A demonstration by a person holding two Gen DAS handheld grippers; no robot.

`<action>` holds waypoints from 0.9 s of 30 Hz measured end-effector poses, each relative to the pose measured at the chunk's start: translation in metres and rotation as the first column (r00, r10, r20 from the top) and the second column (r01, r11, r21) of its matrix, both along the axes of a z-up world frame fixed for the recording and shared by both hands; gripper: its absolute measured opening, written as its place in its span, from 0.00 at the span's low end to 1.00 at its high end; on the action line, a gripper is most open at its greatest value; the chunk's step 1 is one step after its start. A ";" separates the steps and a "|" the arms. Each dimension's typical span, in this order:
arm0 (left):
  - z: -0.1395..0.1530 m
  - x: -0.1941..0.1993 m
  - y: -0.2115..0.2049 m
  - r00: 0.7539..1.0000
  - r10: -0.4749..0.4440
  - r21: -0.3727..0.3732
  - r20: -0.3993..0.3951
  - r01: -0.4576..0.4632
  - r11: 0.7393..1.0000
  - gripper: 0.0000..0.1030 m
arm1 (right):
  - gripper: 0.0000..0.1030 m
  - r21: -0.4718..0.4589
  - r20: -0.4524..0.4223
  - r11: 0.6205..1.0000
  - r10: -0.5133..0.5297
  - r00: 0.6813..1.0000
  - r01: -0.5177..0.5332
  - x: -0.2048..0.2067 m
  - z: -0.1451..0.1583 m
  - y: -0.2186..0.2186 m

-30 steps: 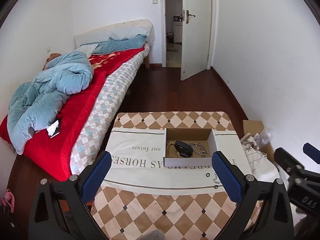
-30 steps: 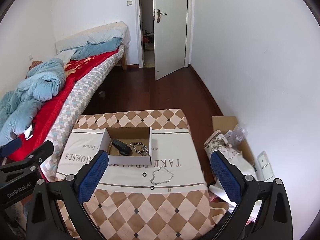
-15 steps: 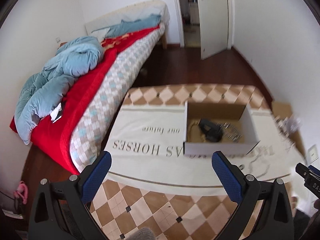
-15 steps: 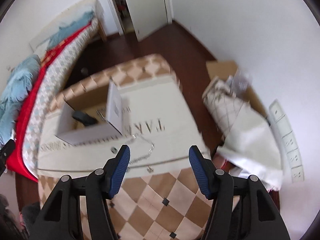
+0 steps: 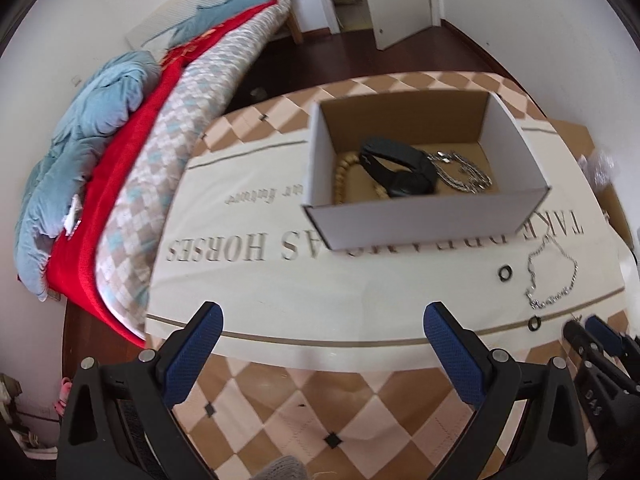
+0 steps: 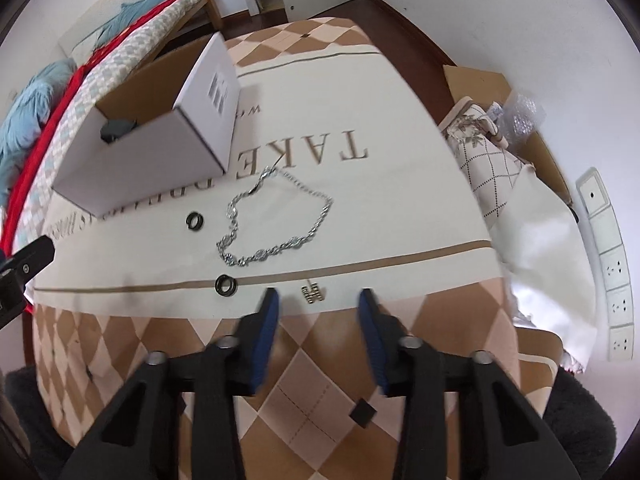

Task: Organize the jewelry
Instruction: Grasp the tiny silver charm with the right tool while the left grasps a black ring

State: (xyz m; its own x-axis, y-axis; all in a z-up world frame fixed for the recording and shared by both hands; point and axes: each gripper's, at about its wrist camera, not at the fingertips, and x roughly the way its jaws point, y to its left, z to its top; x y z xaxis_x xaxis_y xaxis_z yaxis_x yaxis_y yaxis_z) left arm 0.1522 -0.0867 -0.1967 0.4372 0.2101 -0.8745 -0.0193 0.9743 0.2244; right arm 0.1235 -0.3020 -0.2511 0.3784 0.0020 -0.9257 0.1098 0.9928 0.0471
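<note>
Silver chain necklace [image 6: 276, 216], looped, beside white cardboard box [image 6: 152, 160]

Your left gripper [image 5: 322, 334], matte black triangular arms with cut-outs, textured blue pads on its fingers [image 5: 195, 351], silver screws at the pivots, your right gripper [image 6: 318, 322] built the same, white lettering on its black side
</note>
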 end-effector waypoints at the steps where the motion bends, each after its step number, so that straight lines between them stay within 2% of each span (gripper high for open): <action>1: -0.002 0.000 -0.003 1.000 -0.006 -0.002 -0.004 0.006 1.000 0.99 | 0.17 -0.012 0.006 1.000 0.011 1.000 -0.010 0.000 0.000 0.003; 2: -0.003 0.000 -0.005 1.000 -0.010 -0.006 -0.007 0.010 1.000 0.99 | 0.09 -0.015 0.014 1.000 0.015 1.000 -0.015 -0.001 0.001 0.004; 9: -0.017 -0.003 -0.039 0.995 -0.089 -0.096 -0.053 0.084 0.992 0.99 | 0.09 0.052 0.060 0.998 -0.045 0.997 0.042 -0.012 0.016 -0.018; 15: -0.040 -0.004 -0.089 0.973 -0.197 -0.166 -0.121 0.176 0.970 0.99 | 0.09 0.047 0.074 0.995 -0.094 0.993 0.090 -0.017 0.026 -0.042; 18: -0.049 -0.003 -0.106 0.962 -0.236 -0.170 -0.138 0.212 0.962 0.91 | 0.09 0.048 0.073 0.992 -0.116 0.991 0.113 -0.019 0.027 -0.053; 21: -0.056 -0.001 -0.117 0.954 -0.260 -0.175 -0.151 0.233 0.957 0.79 | 0.09 0.048 0.074 0.991 -0.132 0.988 0.129 -0.020 0.027 -0.061; 23: -0.060 0.000 -0.123 0.948 -0.275 -0.184 -0.160 0.245 0.952 0.63 | 0.09 0.050 0.075 0.989 -0.140 0.987 0.137 -0.021 0.026 -0.066; 24: -0.058 0.001 -0.124 0.949 -0.278 -0.190 -0.147 0.249 0.950 0.59 | 0.09 0.052 0.074 0.989 -0.144 0.987 0.140 -0.021 0.026 -0.067; 25: -0.057 0.001 -0.127 0.948 -0.285 -0.189 -0.140 0.257 0.948 0.51 | 0.09 0.052 0.075 0.988 -0.147 0.986 0.143 -0.021 0.026 -0.069; 27: -0.055 0.001 -0.131 0.944 -0.302 -0.192 -0.130 0.275 0.942 0.29 | 0.09 0.054 0.077 0.987 -0.153 0.985 0.150 -0.021 0.027 -0.071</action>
